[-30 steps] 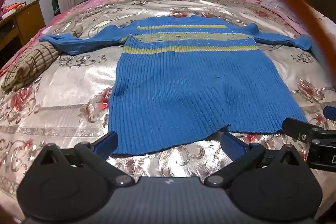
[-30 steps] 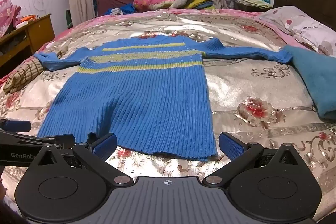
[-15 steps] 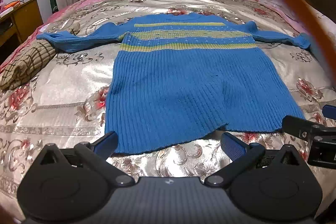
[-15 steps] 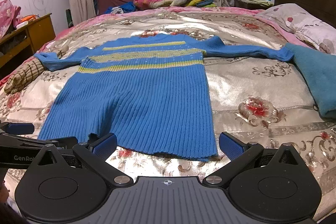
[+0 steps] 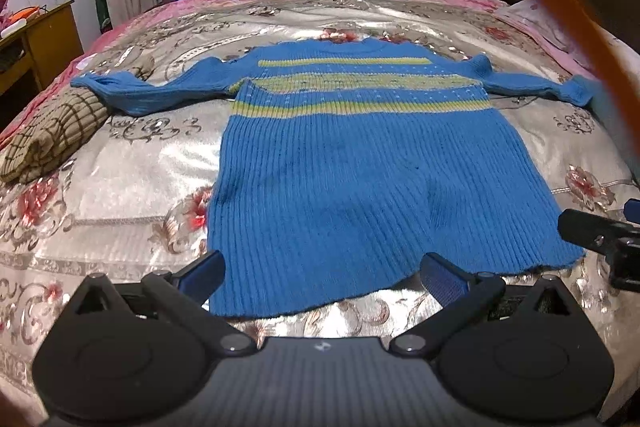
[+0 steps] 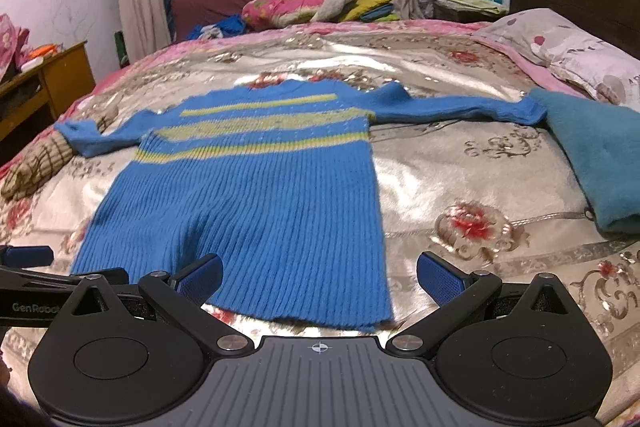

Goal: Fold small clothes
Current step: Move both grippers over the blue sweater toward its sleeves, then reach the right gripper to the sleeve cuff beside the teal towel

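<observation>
— Over the bedspread [image 5: 120,171], what are the 2 grippers doing?
— Left gripper [image 5: 322,273] and right gripper [image 6: 319,275] are both gaping wide, holding nothing, hovering at the hem of the blue sweater [image 5: 360,179], which is lying flat.
— Room around it?
— Bare quilt is showing beside each flank.

My left gripper [image 5: 322,277] hangs with its blue-padded fingers [image 5: 202,274] spread wide, just above the near hem of the blue ribbed knit sweater with yellow-green chest stripes [image 5: 360,183]. The sweater lies flat on the shiny floral satin bedspread [image 5: 120,171], both sleeves stretched out sideways. A folded tan checked cloth [image 5: 52,139] sits beside its left sleeve. My right gripper [image 5: 600,239] pokes in at the right edge.
</observation>
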### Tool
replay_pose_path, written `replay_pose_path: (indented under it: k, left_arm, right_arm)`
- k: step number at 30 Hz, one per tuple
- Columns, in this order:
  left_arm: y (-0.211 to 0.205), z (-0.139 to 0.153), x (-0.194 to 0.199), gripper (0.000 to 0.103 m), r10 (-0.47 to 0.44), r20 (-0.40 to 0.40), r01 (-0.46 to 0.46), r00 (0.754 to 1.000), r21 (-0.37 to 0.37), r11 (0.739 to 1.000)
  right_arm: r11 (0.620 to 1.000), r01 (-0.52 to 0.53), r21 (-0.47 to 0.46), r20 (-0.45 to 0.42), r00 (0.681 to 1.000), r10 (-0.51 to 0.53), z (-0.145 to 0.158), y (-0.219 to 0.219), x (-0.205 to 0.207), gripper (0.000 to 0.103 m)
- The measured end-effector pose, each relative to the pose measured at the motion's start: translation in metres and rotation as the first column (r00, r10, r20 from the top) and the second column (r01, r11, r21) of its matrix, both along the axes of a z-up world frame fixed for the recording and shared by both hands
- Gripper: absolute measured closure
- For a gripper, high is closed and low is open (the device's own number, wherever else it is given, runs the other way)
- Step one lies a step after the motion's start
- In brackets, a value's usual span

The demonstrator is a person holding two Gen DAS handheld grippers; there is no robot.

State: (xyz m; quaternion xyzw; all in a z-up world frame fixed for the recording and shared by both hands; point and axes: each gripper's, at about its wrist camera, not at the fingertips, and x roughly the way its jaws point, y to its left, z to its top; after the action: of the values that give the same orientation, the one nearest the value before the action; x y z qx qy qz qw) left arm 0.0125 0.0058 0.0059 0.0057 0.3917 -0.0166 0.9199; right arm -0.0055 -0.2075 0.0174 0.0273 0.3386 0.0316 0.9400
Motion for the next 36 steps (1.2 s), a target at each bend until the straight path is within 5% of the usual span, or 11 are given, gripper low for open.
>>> replay_pose_path:
  k: [14,30,36]
  left_arm:
    - [-0.026,0.016,0.023,0.000,-0.066,0.038,0.064,0.997,0.037,0.997]
    - [-0.067,0.012,0.083,0.000,-0.127,0.037,0.126,0.991,0.037,0.991]
    - [-0.078,0.008,0.108,0.000,-0.122,0.031,0.121,0.992,0.036,0.992]
  right_arm:
    - [0.994,0.069,0.082,0.002,0.998,-0.069,0.009,-0.044,0.020,0.009]
    - [0.964,0.228,0.135,-0.028,0.974,-0.226,0.004,-0.131,0.093,0.021]
    - [0.974,0.202,0.106,-0.028,0.979,-0.201,0.000,-0.131,0.116,0.023]
